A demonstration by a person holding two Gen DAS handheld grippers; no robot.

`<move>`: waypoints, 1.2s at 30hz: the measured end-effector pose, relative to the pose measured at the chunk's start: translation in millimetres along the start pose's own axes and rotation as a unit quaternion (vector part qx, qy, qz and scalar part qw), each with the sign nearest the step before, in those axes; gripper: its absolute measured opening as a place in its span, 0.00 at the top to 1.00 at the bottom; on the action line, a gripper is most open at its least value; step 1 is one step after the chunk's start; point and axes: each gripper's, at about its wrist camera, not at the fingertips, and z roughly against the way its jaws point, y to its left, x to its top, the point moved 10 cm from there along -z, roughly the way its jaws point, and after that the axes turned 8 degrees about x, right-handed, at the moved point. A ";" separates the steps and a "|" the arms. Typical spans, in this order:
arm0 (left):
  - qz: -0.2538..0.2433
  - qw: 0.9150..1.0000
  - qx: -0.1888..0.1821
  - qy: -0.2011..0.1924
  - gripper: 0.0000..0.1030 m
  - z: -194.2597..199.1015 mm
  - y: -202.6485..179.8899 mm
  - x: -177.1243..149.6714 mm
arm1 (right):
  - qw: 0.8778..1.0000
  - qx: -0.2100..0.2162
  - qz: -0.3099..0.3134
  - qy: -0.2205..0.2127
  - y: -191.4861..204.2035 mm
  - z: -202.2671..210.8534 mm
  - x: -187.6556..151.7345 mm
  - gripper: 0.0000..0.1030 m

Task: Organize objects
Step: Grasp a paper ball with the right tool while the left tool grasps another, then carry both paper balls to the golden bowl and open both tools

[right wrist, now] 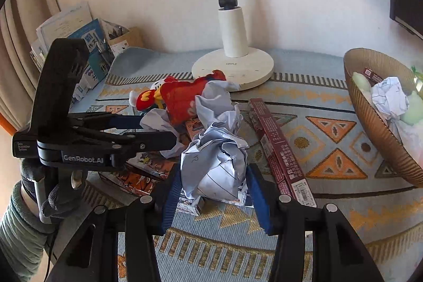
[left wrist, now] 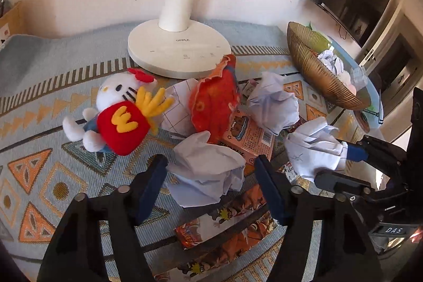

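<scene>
Several crumpled white paper balls lie in a pile on the patterned cloth. My left gripper (left wrist: 211, 163) is open, its blue pads on either side of one paper ball (left wrist: 208, 171) without pressing it. My right gripper (right wrist: 214, 181) has its pads against the sides of another paper ball (right wrist: 216, 163); it also shows in the left wrist view (left wrist: 314, 147). A third ball (left wrist: 273, 102) lies behind. A Hello Kitty plush (left wrist: 116, 115) with red fries box lies left. An orange-red cloth toy (left wrist: 214, 99) sits in the middle. A gold ribbed bowl (left wrist: 317, 73) at right holds crumpled paper.
A white lamp base (left wrist: 177, 49) stands at the back. An orange snack box (left wrist: 248, 134) and comic booklets (left wrist: 227, 226) lie under the paper. A long dark red box (right wrist: 280, 152) lies right of my right gripper. Books and a pen holder (right wrist: 87, 44) stand back left.
</scene>
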 end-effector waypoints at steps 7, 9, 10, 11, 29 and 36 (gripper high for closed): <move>0.032 0.998 -0.023 -0.050 0.54 44.3 1.2 -5.0 | 1.000 0.008 -0.017 -0.009 0.4 44.3 -31.9 0.53; 0.047 0.996 -0.020 -0.069 0.54 67.5 8.3 -13.2 | 1.000 0.011 -0.013 -0.004 6.3 51.9 -46.0 0.53; 0.056 0.995 -0.013 -0.077 0.54 77.0 14.1 -19.6 | 1.000 0.013 -0.012 -0.001 8.9 54.0 -53.0 0.53; 0.062 0.995 -0.001 -0.083 0.54 84.3 20.4 -26.9 | 1.000 0.013 -0.011 0.003 10.5 54.6 -60.2 0.53; 0.161 0.975 0.099 -0.113 0.52 92.0 91.8 -82.5 | 0.997 0.008 -0.059 0.045 0.8 38.9 -103.3 0.24; 0.146 0.977 0.105 -0.116 0.52 91.7 85.5 -83.0 | 0.995 0.003 -0.096 0.037 6.6 31.3 -94.6 0.52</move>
